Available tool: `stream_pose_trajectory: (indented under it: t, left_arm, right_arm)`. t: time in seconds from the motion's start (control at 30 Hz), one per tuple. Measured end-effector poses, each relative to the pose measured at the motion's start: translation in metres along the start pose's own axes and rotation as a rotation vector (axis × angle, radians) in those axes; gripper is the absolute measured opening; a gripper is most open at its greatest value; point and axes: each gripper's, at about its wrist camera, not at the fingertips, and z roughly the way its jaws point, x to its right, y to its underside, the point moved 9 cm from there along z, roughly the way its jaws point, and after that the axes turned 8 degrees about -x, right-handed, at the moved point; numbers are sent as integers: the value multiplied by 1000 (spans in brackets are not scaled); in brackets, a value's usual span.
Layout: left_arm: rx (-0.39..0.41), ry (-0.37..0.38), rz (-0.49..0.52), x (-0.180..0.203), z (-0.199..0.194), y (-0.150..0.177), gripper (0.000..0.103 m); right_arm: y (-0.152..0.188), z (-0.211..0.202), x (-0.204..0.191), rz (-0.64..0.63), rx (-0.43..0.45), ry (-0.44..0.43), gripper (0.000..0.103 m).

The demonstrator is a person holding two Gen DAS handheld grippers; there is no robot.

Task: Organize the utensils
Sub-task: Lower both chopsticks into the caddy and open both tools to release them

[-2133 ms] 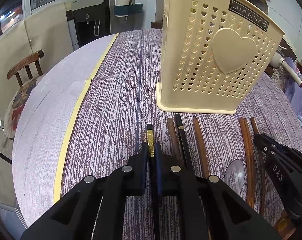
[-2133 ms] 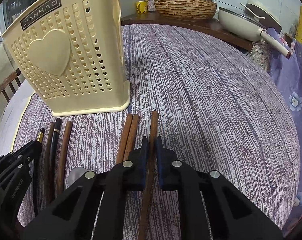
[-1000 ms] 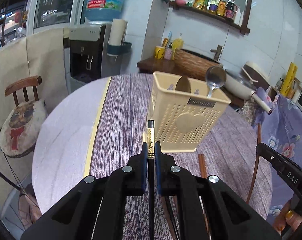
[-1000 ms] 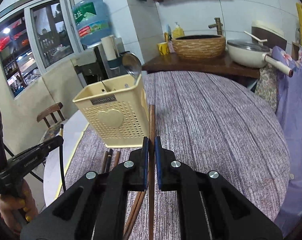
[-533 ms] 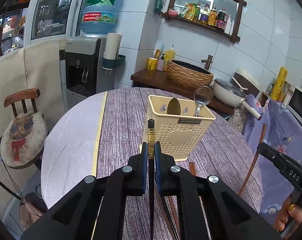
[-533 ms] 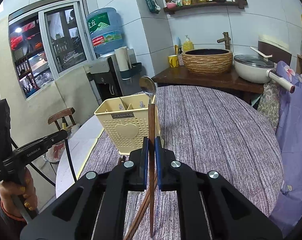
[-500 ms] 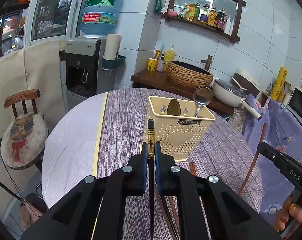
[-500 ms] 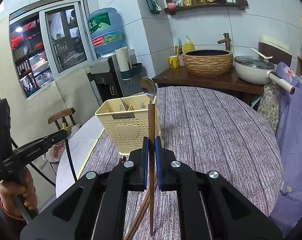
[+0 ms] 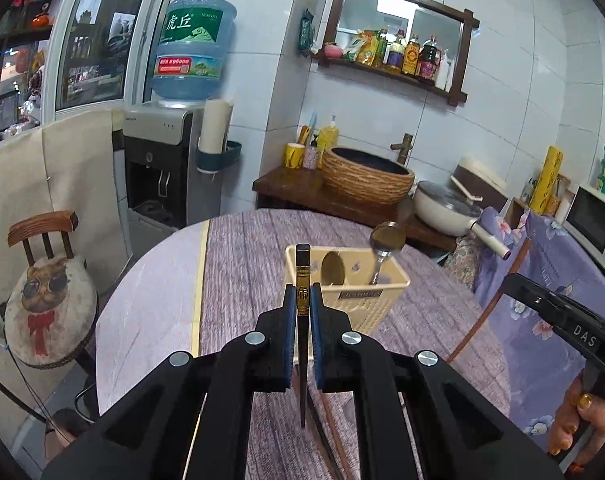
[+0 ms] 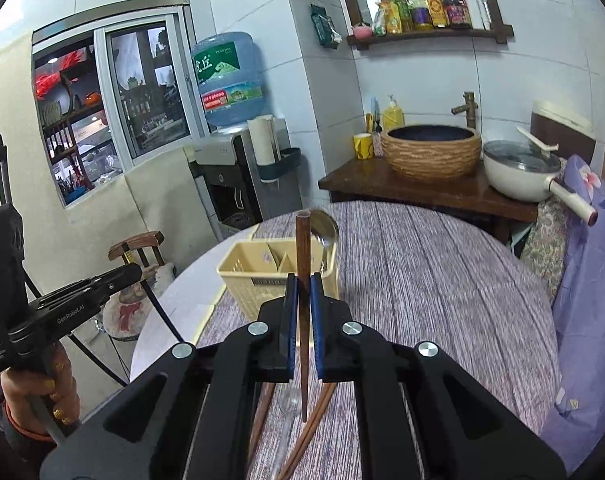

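My left gripper (image 9: 302, 300) is shut on a black chopstick with a gold band (image 9: 302, 268), held upright high above the table. My right gripper (image 10: 301, 292) is shut on a brown wooden chopstick (image 10: 301, 248), also held upright and high. The cream utensil basket (image 9: 358, 300) stands on the table below and ahead; it also shows in the right wrist view (image 10: 254, 276). It holds a metal ladle (image 9: 387, 236) and a wooden spoon (image 9: 332, 268). More brown chopsticks (image 10: 318, 408) and a clear spoon (image 10: 288, 404) lie on the table under the grippers.
The round table (image 10: 422, 280) has a purple striped cloth. A cat-cushion chair (image 9: 42, 296) stands left. A water dispenser (image 9: 170, 156), a woven basin (image 10: 432, 152) and a white pan (image 10: 522, 172) sit behind the table. A flowered purple cloth (image 9: 542, 300) hangs at right.
Both grippers have risen well above the table with their chopsticks, from table level to high over the basket, which now looks smaller and lower.
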Motion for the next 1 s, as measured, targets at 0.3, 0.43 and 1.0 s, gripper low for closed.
stream_pose_trajectory:
  t: [0.3,0.43,1.0]
  left_arm:
    - [134,15,16,24,-35,-93,8]
    - [187,-19,-5,26,-32,-129,8]
    - [5,-69,-33,13,82,-59,8]
  right_arm:
    - [-103,-21,-19,-19,109,18,7]
    - [-140,-19,-26,-36,165,63,7]
    - [-73,107,5,38,-3,98,7]
